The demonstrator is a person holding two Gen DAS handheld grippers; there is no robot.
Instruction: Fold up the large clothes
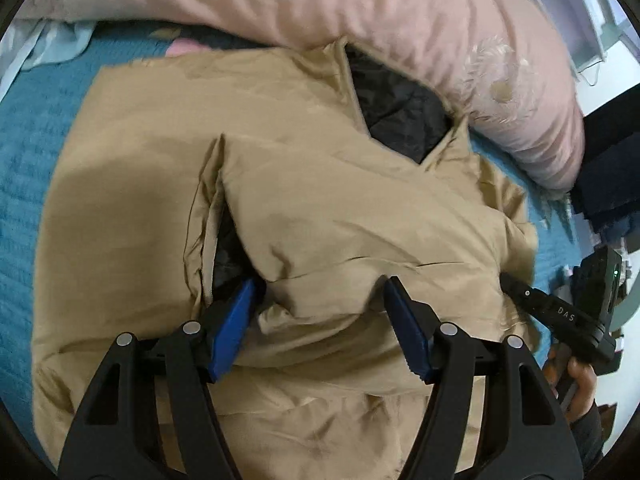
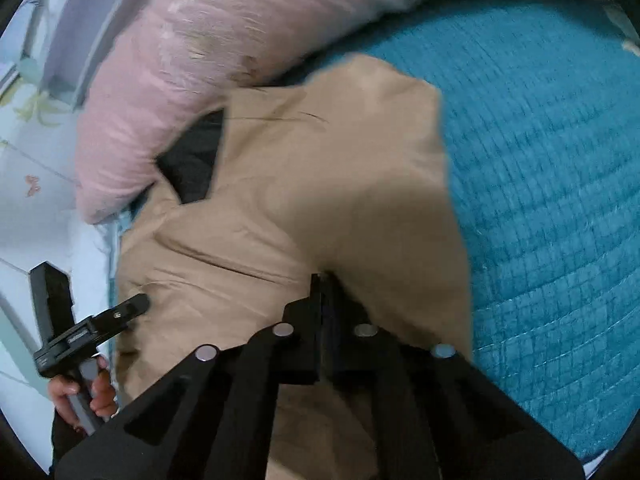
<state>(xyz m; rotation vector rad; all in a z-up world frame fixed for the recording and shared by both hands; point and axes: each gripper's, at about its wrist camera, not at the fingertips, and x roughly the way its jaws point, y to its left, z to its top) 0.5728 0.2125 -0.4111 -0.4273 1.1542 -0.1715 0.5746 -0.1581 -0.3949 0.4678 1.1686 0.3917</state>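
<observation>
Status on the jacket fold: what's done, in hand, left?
Done: tan padded jacket lies on the teal quilted bedspread, one panel apparently folded inward. In hand: right gripper pinches its fabric; left gripper is open above it. Left: black lining shows; it isn't compact.

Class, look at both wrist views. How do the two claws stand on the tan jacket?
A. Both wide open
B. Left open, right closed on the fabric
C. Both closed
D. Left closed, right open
B: the left claw has its blue fingers spread over the tan jacket, while the right claw is pinched shut on the fabric.
</observation>
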